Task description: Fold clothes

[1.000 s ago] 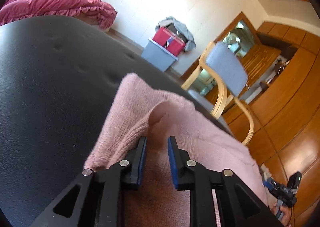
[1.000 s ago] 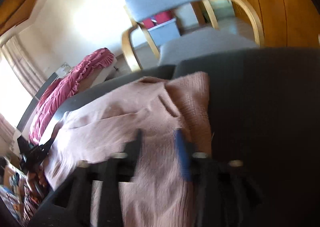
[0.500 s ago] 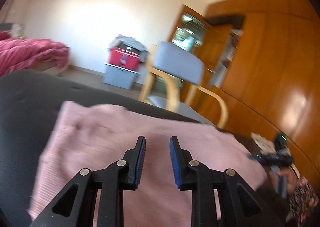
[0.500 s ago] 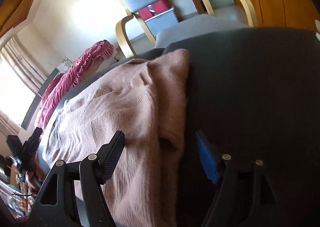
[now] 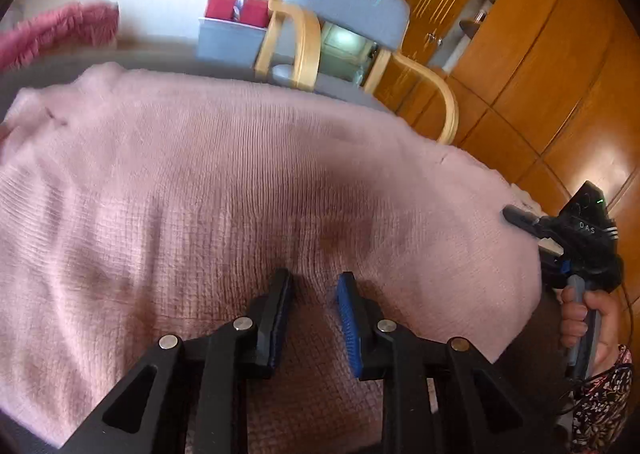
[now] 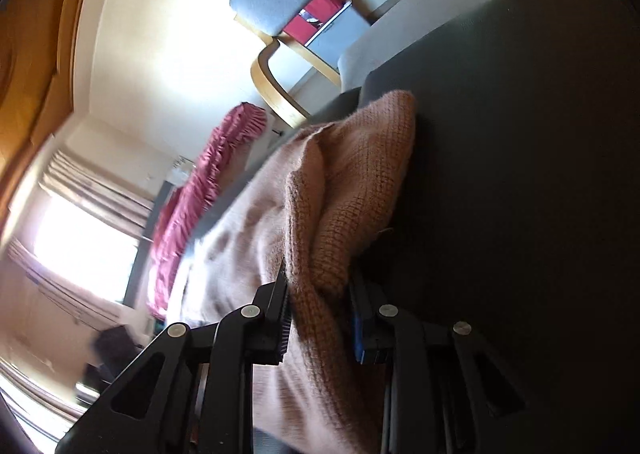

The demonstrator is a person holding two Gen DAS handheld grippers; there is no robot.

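Note:
A pink knitted sweater [image 5: 240,182] lies spread over the dark padded surface and fills the left wrist view. My left gripper [image 5: 312,286] is shut on a fold of the sweater's near edge, with fabric between the pads. My right gripper [image 6: 318,286] is shut on a bunched edge of the same sweater [image 6: 352,190], tilted steeply. The right gripper [image 5: 568,238] also shows at the sweater's right edge in the left wrist view, held by a hand.
The dark padded surface [image 6: 520,134] carries the sweater. A wooden armchair with grey cushions [image 5: 344,2] stands beyond it, with a grey bin and red box [image 5: 236,14] behind. Wooden cabinets [image 5: 540,54] line the right. A red bedspread [image 6: 200,190] lies at the left.
My right gripper was wide open beside the sweater edge; it has now shut on it and rolled sideways. My left gripper swung right and down over the sweater.

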